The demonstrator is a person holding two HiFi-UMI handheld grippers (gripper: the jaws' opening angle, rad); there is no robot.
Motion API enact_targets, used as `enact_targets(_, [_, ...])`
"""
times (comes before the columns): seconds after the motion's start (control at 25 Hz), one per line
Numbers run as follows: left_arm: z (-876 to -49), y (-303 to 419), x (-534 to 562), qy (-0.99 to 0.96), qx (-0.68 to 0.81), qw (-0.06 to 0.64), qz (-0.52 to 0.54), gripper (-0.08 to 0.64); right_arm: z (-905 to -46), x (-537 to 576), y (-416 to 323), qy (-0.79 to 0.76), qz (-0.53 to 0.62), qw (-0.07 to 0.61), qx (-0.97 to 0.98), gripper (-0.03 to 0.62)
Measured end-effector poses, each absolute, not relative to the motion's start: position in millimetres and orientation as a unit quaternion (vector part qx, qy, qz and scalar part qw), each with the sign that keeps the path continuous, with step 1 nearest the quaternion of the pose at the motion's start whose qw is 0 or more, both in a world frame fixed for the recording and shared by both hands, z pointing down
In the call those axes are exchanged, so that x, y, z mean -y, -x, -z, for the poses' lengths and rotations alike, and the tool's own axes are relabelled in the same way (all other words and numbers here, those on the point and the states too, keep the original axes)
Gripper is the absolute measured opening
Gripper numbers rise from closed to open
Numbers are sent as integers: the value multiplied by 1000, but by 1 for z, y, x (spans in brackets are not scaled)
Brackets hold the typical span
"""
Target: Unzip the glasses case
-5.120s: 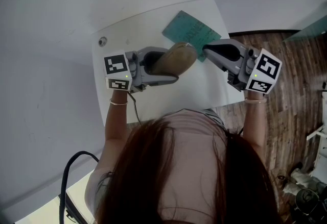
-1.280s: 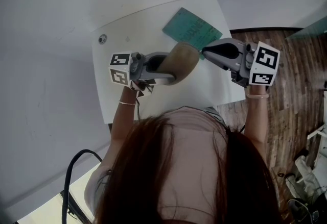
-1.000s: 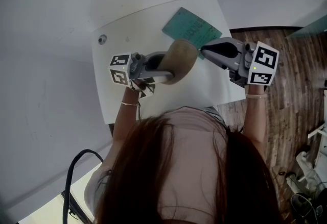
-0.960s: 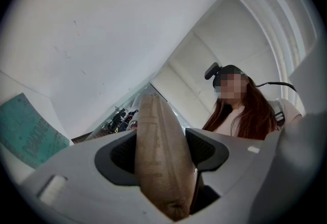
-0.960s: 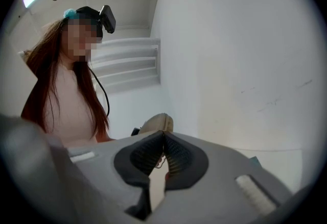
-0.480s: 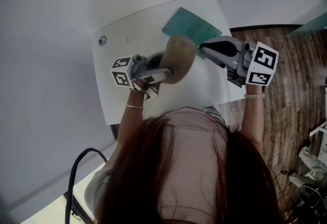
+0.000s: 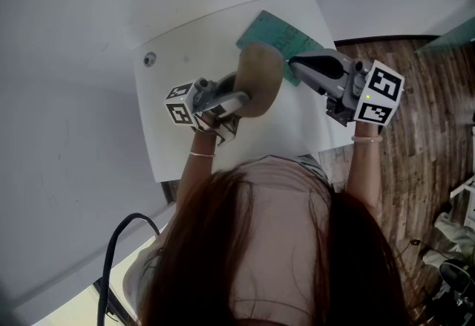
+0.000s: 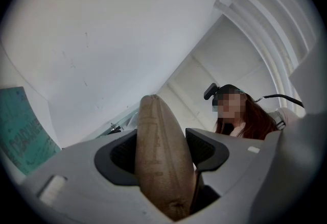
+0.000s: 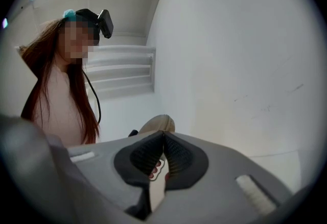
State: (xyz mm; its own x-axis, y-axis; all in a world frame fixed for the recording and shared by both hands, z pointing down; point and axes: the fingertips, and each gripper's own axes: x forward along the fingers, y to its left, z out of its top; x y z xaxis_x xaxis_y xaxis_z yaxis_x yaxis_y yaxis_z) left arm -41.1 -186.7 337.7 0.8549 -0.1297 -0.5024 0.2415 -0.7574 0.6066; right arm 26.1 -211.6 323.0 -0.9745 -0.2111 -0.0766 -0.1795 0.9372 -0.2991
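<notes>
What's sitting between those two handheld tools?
A tan glasses case, seen in the head view. The left tool clamps it between its jaws; the right tool, shut, has its tip beside the case's upper end.

Left gripper (image 8: 162, 150): jaws closed against both flat sides of a tan glasses case (image 8: 156, 126), which stands on edge between them, its seam uppermost and its far end projecting past the jaw tips. A teal sheet (image 8: 20, 131) lies at the far left on a white surface. At far right a person (image 8: 245, 118) with long reddish hair wears a dark head-mounted camera (image 8: 212, 90).
</notes>
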Motion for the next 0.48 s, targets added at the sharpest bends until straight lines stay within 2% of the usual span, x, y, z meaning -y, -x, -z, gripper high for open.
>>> enact_targets(0.48, [-329,44,194,-889,-23,346,298,290,-315,215,-25,119,139,67,-981,5])
